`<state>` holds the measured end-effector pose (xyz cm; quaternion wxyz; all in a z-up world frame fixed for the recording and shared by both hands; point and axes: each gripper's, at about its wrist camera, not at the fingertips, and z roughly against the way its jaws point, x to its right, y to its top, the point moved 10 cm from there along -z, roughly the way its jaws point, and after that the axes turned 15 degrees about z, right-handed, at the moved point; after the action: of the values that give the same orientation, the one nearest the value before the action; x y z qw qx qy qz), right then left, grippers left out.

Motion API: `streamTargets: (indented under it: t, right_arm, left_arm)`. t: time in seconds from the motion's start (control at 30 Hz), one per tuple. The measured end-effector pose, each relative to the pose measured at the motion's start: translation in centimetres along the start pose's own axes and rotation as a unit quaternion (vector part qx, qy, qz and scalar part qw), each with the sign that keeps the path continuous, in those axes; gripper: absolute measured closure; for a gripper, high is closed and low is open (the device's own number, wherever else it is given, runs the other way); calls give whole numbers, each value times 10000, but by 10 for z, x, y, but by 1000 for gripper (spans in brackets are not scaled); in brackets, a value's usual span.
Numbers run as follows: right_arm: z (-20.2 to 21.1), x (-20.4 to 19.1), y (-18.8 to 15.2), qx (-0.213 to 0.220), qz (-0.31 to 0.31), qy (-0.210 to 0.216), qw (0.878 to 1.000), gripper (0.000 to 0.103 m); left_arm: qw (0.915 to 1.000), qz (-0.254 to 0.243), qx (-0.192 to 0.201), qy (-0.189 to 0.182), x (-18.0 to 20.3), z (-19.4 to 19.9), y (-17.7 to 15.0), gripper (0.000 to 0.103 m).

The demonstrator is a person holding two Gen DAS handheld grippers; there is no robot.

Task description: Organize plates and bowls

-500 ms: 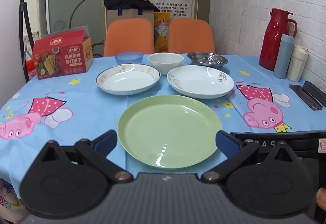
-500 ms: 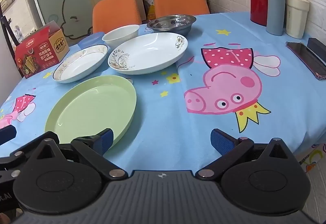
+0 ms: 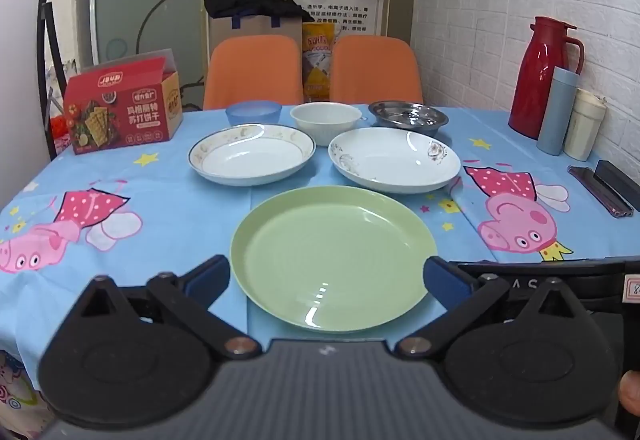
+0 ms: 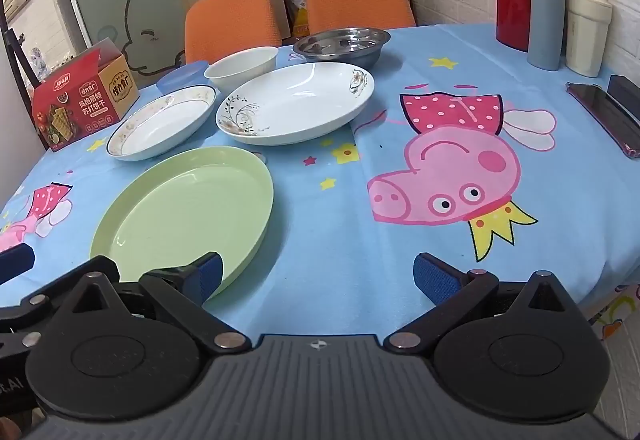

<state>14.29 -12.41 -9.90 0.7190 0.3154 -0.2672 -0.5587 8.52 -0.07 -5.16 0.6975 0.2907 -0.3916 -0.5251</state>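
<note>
Both tools are spread wide and hold nothing. The green plate (image 3: 334,264) lies on the desk (image 3: 168,199) just ahead of the left tool (image 3: 326,280), between its fingers, and to the left of the right tool (image 4: 316,276). Two white plates (image 3: 394,159) and three bowls (image 3: 325,121) sit farther ahead.

You have barely moved in the last half second: your left gripper (image 3: 327,282) still frames the green plate (image 3: 334,260), both grippers' jaws equally wide.

- Red cracker box (image 3: 122,107) at the table's far left corner: white Chinese lettering "苏打饼干" on its front.
- Wall poster (image 3: 298,5) behind the orange chairs: bold headline ending "胜功制氢仪".
- Black gripper body (image 3: 536,282) at lower right: pale letters "AS".
</note>
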Motion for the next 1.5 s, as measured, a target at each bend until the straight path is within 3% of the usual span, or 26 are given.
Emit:
streamTargets:
  t: [1.5]
  right_arm:
    - [-1,1,-1,-31,27,15,10000,0]
  left_arm:
    - [10000,37,-32,-15,-3,-4,-3,0]
